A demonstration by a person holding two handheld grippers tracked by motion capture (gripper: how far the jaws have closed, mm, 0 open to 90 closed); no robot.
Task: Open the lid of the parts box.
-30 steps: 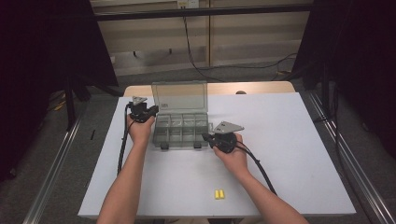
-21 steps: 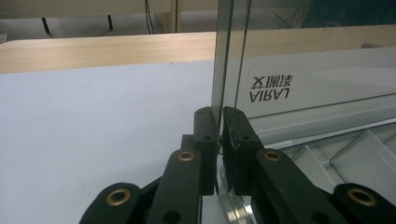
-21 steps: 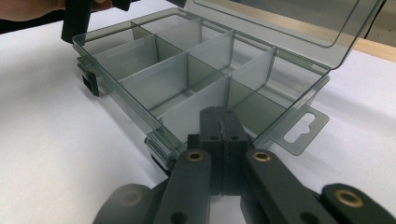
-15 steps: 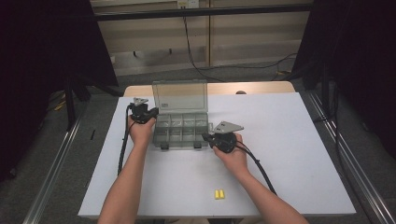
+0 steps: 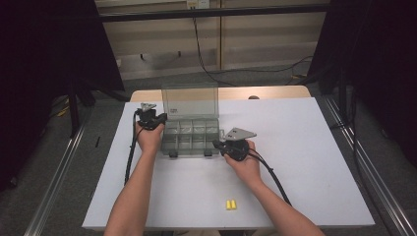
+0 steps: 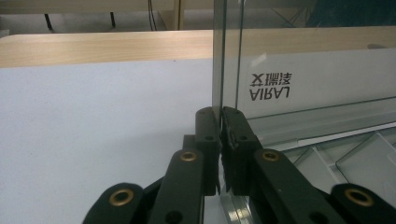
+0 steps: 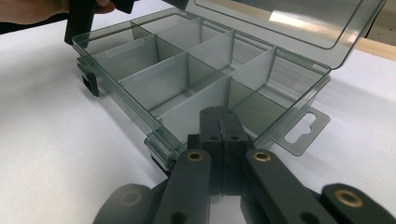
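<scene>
A clear compartment box [image 5: 191, 135] is sitting on the white surface [image 5: 305, 147], toward its far-left part, with its lid [image 5: 191, 101] standing upright along the far side. The box's long axis is running left to right in the high view, parallel to the surface's far edge, and its latch side is facing the person. A hang tab is sticking out from one short end, seen in the right tool view [image 7: 306, 126].

The left tool [image 5: 156, 118] is sitting at the box's left end, and its jaws are pinching the side edge of the upright lid [image 6: 229, 56], closed narrow on the thin plastic. The right tool [image 5: 222, 145] is resting at the box's near right corner; in its own view its jaws are standing fully together, tips against the box's near wall [image 7: 196, 109], with nothing visibly between them.

Open room is lying mostly to the right of the box, where the surface is running bare to its right edge, and in front toward the person. Two small yellow pieces [image 5: 230, 204] are lying side by side near the surface's near edge, well apart from the box, between the person's forearms. To the left, the box is standing near the surface's left edge, with the left hand taking up most of that strip. Behind the lid, a wooden strip [image 5: 275, 92] is bordering the far edge.
</scene>
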